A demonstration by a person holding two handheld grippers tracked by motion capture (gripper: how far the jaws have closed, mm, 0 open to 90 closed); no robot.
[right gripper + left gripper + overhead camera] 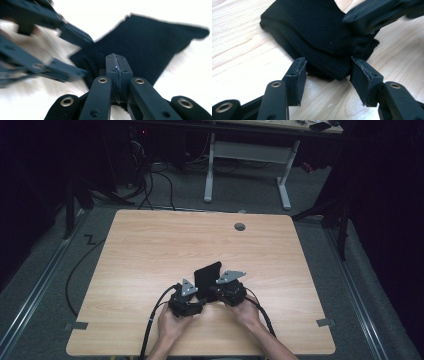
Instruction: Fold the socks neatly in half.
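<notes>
A black knitted cloth [207,272] lies folded on the near middle of the wooden table [150,245]. My left gripper [200,300] is open, and in the left gripper view [328,75] the cloth's [312,30] near folded edge sits between its fingertips. My right gripper [214,291] comes in from the right with its jaws pressed together. In the right gripper view [117,62] it is shut on the near corner of the cloth [155,45], which bunches there. The right gripper's fingers [367,17] reach the cloth's right corner. The left gripper's fingers [75,35] show blurred at the left.
A round grommet hole [240,226] sits near the table's far edge. Tape marks [76,325] [325,322] lie at the near corners. Cables [75,275] trail on the floor to the left, and a white desk frame [250,155] stands beyond.
</notes>
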